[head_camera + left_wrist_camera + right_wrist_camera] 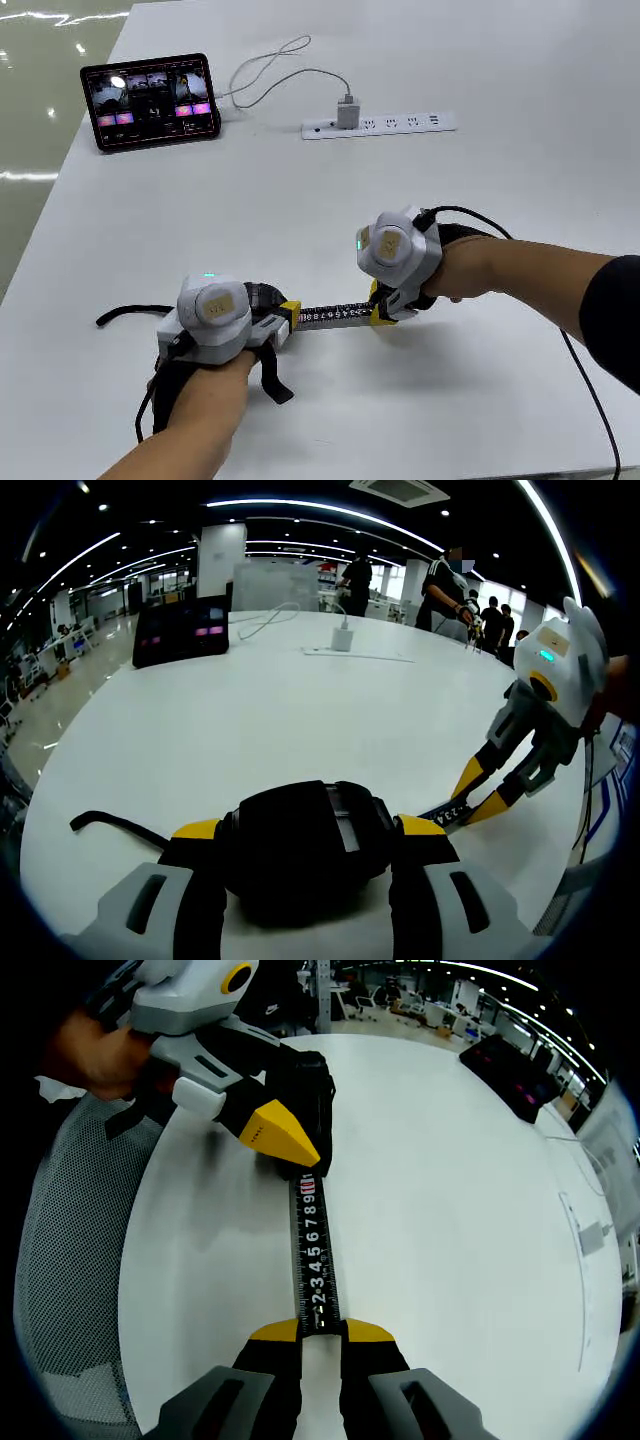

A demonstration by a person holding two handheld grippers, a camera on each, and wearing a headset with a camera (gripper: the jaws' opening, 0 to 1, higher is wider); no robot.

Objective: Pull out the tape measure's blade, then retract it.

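Fingers (275,1331) of the right gripper (322,1330) are clenched on the tip of the blade (311,1245), a pale strip with black numerals, drawn out straight over the white table (420,190). At its other end the left gripper (310,828) grasps the black tape measure (305,855) by its sides, near the table's front edge, well apart from a tablet (150,100)

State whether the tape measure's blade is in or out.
Out, partly: numbered blade runs from the case in the left gripper to the right gripper pinching it.
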